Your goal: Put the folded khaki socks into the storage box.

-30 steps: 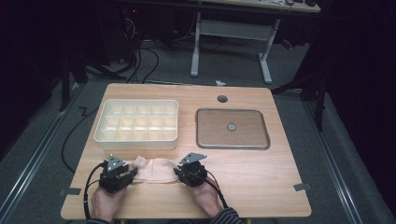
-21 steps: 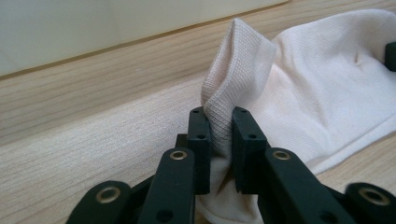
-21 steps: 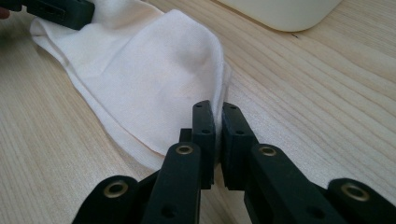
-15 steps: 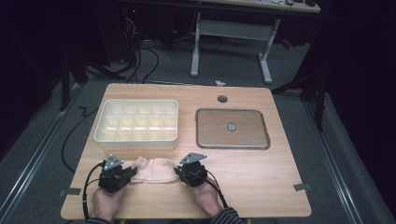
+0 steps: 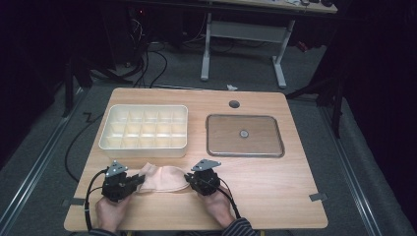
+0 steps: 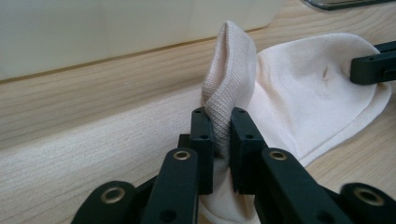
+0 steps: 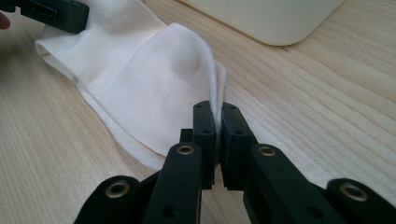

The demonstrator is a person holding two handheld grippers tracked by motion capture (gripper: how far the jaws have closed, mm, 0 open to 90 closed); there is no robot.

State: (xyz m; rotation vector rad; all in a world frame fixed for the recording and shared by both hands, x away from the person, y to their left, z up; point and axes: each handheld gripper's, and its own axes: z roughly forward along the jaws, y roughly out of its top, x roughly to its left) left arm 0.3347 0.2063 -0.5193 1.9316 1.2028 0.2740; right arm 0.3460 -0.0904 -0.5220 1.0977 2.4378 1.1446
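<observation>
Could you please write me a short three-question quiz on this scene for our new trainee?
1. True or false: the left gripper is shut on the sock.
2. What lies to the right of the divided box on the table? A) a clear lid B) a bowl C) a shoe
3. Fill in: the right gripper pinches the sock's ____.

Key: 1 true; 2 A; 3 edge.

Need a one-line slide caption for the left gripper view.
Left gripper pinches a raised fold of the pale sock on the wooden table.
</observation>
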